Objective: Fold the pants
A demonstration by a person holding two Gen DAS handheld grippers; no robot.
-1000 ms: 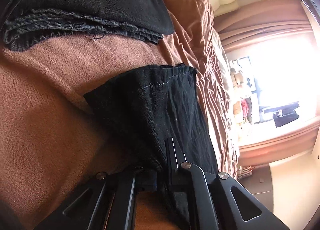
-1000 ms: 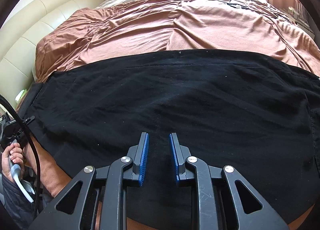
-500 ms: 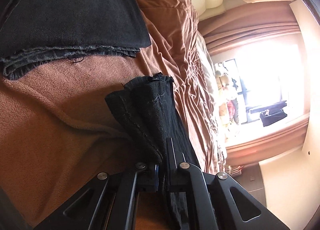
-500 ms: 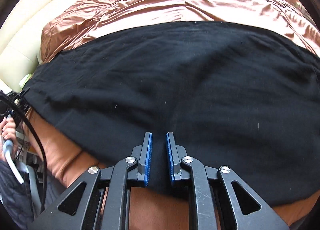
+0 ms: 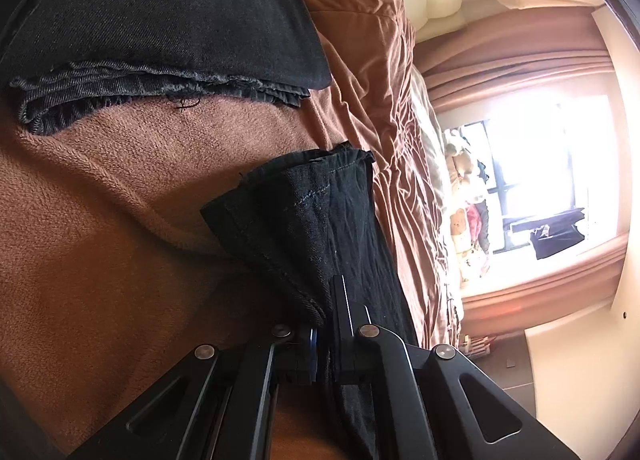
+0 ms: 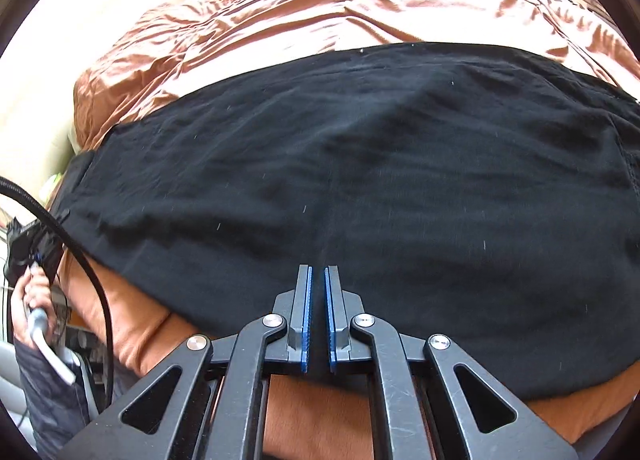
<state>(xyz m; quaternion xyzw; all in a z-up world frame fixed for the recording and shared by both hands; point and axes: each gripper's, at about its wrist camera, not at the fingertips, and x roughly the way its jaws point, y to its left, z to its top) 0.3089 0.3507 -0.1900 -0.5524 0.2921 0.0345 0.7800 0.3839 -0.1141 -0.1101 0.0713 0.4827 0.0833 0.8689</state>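
Black pants [image 6: 360, 188] lie spread across the brown bed. In the left wrist view my left gripper [image 5: 326, 300] is shut on the hem end of the black pants [image 5: 320, 220], which bunches up from the jaws. In the right wrist view my right gripper [image 6: 316, 280] stands over the near edge of the pants with its blue-padded jaws nearly together, a narrow gap between them and no cloth seen pinched. The other hand-held gripper [image 6: 28, 252] shows at the far left, holding the pants' end.
A folded dark grey denim garment [image 5: 160, 40] lies on the brown fleece blanket [image 5: 100, 220] beyond the left gripper. A cream padded headboard [image 6: 80, 60] stands at the left. A bright window [image 5: 560, 160] with curtains is on the far side.
The right gripper's jaws have closed from a wider gap to a narrow one over the pants' near edge. The left gripper kept its hold and shifted the hem slightly.
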